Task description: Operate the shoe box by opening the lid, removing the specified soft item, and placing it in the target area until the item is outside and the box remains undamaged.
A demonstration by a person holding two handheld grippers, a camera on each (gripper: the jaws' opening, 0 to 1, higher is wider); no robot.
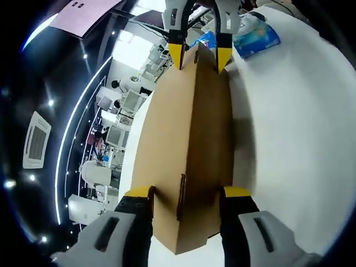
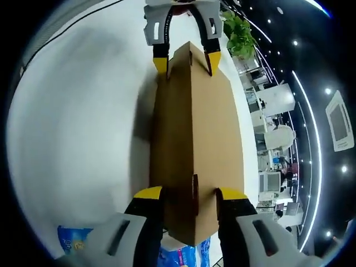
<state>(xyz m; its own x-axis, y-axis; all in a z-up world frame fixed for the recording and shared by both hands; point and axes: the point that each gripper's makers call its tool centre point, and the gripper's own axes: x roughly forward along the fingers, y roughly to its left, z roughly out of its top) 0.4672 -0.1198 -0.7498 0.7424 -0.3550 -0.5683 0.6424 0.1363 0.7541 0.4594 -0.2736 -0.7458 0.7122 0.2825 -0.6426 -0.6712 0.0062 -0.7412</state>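
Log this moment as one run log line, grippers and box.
left gripper: shut on shoe box end | right gripper: shut on opposite end | shoe box: lid closed, on white table | blue packet: beside box

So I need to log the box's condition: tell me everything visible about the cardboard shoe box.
The shoe box is plain brown cardboard, lid closed, with a slot-and-tab at each end. It shows no tears or dents and sits on the white table. The left gripper straddles one end, the right gripper the other, jaws against its sides.
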